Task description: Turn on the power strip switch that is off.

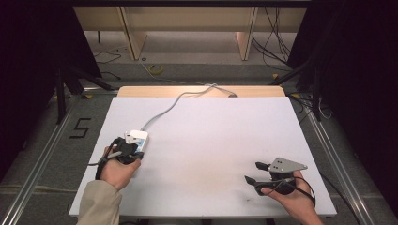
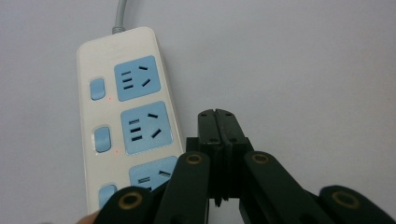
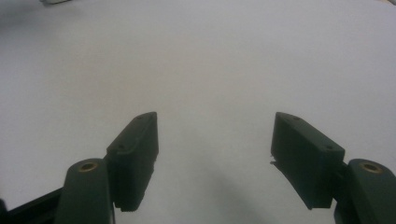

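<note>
A cream power strip (image 2: pixel 105 49) with blue sockets and small switches lies on the white table, its grey cord (image 1: pixel 162 114) running to the far edge. In the high view the power strip (image 1: pixel 138 137) sits at the left, partly under my left gripper (image 1: pixel 126 146). My left gripper (image 2: pixel 217 114) is shut with nothing between its jaws, just right of the strip. Near the front right, my right gripper (image 1: pixel 253 172) stands open above bare table. In the right gripper view the jaws of the right gripper (image 3: pixel 215 135) are wide apart and hold nothing.
The white table top (image 1: pixel 211 140) is bordered by a wooden strip (image 1: pixel 202 91) at the back. Black stands and cables (image 1: pixel 309 101) flank the table on the floor. A wooden bench frame (image 1: pixel 187 28) stands farther back.
</note>
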Demonstrator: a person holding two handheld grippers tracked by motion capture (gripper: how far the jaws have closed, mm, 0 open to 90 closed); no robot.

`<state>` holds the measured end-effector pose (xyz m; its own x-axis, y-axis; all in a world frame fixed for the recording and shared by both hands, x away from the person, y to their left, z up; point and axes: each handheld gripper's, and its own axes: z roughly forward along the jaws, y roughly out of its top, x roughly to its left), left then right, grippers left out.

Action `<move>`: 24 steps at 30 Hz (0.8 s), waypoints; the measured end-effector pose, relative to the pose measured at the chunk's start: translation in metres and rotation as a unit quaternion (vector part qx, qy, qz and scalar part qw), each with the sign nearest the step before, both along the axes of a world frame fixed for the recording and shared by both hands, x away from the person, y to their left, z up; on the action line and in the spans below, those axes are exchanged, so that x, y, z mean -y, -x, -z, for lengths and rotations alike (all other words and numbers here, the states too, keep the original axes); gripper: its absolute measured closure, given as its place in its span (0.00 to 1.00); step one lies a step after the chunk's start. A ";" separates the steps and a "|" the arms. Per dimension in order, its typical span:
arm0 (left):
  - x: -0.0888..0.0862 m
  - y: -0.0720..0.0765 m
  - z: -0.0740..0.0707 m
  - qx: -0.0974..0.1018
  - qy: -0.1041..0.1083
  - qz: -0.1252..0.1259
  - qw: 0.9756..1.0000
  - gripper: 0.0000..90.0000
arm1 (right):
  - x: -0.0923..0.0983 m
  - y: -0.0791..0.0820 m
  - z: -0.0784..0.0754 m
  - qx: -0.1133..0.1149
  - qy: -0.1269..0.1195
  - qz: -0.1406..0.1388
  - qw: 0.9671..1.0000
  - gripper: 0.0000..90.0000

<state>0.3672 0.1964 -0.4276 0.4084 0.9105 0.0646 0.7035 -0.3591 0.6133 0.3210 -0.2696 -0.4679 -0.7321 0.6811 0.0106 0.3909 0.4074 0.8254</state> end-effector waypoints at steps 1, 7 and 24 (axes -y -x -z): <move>-0.001 0.000 0.000 0.000 0.001 -0.002 1.000 1.00 | 0.000 0.000 0.000 0.000 0.001 0.000 1.000 0.37; -0.007 -0.001 0.000 -0.006 0.002 -0.010 1.000 1.00 | -0.001 0.000 0.000 0.003 0.006 -0.001 1.000 0.37; -0.026 0.000 -0.005 -0.012 0.014 -0.036 0.999 1.00 | 0.000 0.001 0.000 0.002 0.007 0.001 1.000 0.36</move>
